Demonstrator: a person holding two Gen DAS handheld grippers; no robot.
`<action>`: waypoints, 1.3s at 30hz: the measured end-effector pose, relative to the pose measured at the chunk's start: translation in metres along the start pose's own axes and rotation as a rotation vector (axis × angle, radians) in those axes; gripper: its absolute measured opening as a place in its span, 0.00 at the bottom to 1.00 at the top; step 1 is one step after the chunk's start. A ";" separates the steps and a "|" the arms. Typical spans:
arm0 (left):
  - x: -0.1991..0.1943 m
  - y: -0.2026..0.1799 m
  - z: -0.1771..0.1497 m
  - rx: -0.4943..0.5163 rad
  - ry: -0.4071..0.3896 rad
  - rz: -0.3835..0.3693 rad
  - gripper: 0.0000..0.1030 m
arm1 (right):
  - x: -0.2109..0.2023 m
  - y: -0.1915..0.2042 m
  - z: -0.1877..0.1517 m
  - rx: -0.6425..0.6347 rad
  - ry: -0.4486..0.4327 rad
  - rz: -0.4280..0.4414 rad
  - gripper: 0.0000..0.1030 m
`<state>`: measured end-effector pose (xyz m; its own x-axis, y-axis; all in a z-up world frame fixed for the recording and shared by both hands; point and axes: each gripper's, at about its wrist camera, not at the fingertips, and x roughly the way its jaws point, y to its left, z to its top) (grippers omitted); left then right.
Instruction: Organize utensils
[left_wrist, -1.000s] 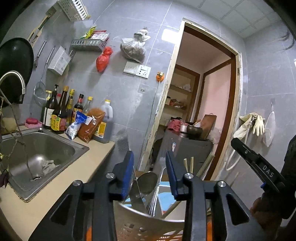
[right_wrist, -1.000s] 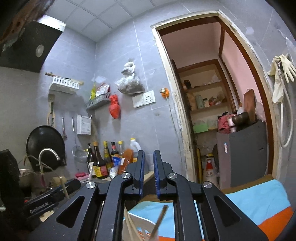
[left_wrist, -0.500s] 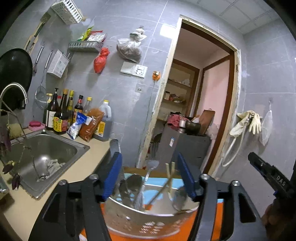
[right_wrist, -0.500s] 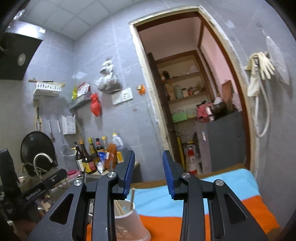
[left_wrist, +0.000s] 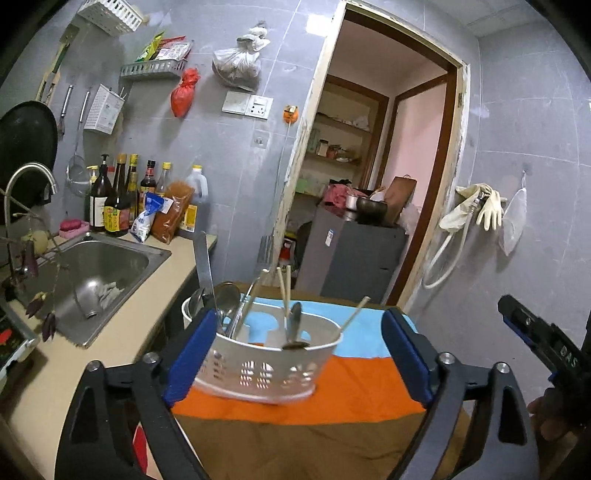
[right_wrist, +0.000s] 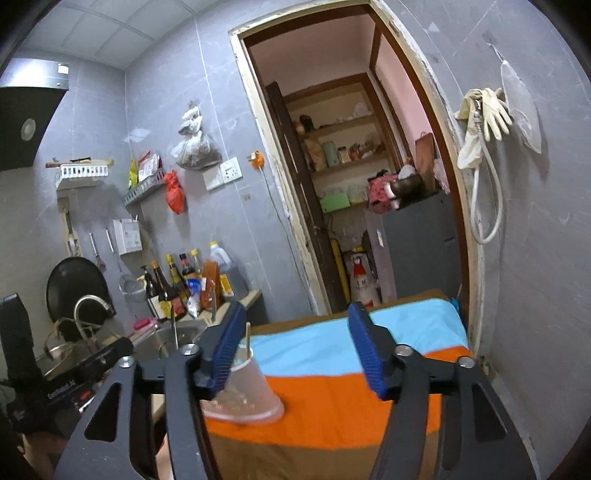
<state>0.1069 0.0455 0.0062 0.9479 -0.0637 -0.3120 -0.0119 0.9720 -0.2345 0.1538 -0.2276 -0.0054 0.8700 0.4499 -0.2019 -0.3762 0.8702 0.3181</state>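
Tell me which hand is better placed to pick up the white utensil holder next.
Left, probably. The white utensil holder sits centred ahead of the left tool, whose jaws are opening wide with nothing pressed between them. From the right tool, also opening, the holder lies off past its left finger.

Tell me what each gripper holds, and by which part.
Nothing. The left gripper and right gripper both have jaws opening, pads clear of the white utensil basket.
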 end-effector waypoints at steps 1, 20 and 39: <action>-0.005 -0.004 0.001 -0.002 0.005 0.004 0.92 | -0.006 -0.001 0.002 0.001 0.013 0.003 0.73; -0.087 -0.071 -0.029 0.069 0.083 0.054 0.94 | -0.103 -0.010 -0.003 -0.103 0.226 -0.050 1.00; -0.140 -0.077 -0.056 0.101 0.019 0.098 0.94 | -0.158 0.008 -0.020 -0.131 0.142 -0.067 1.00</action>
<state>-0.0433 -0.0336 0.0161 0.9376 0.0293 -0.3465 -0.0710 0.9916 -0.1081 0.0074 -0.2880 0.0108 0.8443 0.4055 -0.3504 -0.3649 0.9138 0.1783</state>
